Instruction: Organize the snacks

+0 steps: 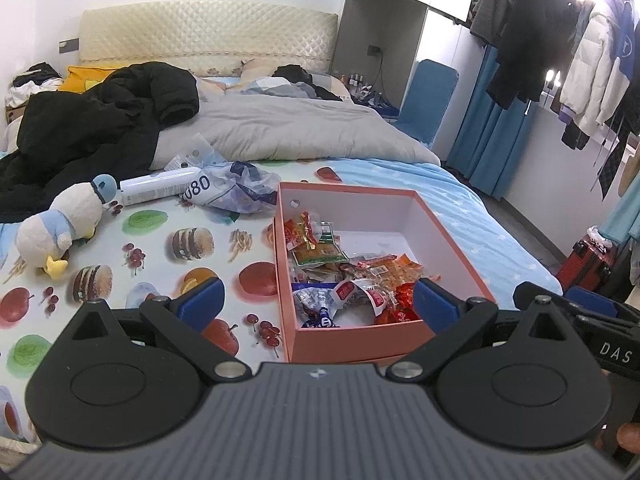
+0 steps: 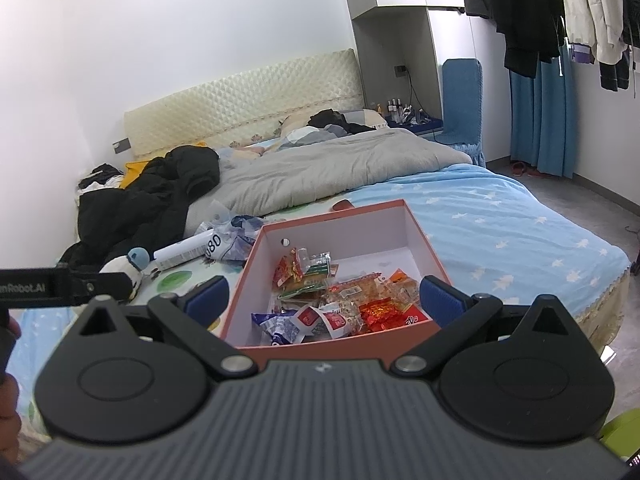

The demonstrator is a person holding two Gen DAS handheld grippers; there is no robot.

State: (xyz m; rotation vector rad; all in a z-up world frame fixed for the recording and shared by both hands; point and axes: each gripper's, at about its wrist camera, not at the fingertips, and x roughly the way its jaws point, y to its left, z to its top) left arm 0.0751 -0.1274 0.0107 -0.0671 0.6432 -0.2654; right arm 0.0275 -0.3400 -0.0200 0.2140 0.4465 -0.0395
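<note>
The left gripper point(image 1: 316, 300) is held with its blue pads spread wide and nothing between them; the right gripper point(image 2: 324, 298) is likewise spread wide and empty. Both are poised above the near edge of the bed point(image 1: 460, 200), over the near wall of a salmon-pink cardboard box point(image 1: 356, 338) that sits open on the fruit-and-burger printed sheet point(image 1: 160, 240). The snack packets point(image 1: 344, 276) are gathered inside this box, piled toward its near and left side: red and orange wrappers, a green-labelled packet and a blue-and-white pouch point(image 1: 316, 304). The far right corner of the box floor is left white.

Beyond the box's left far corner, a crumpled plastic bag point(image 1: 236, 188) and a white cylinder point(image 1: 160, 188) are seen lying together. A plush duck point(image 1: 60, 224) is shown whole at the left edge of the bed only in the left wrist view; in the right wrist view it is mostly hidden behind the other gripper's body. A black jacket point(image 1: 92, 120) and grey duvet point(image 1: 280, 128) are spread toward the headboard point(image 1: 208, 32). The bed's right edge and grey floor point(image 2: 592, 184) are shown more fully in the right wrist view.
</note>
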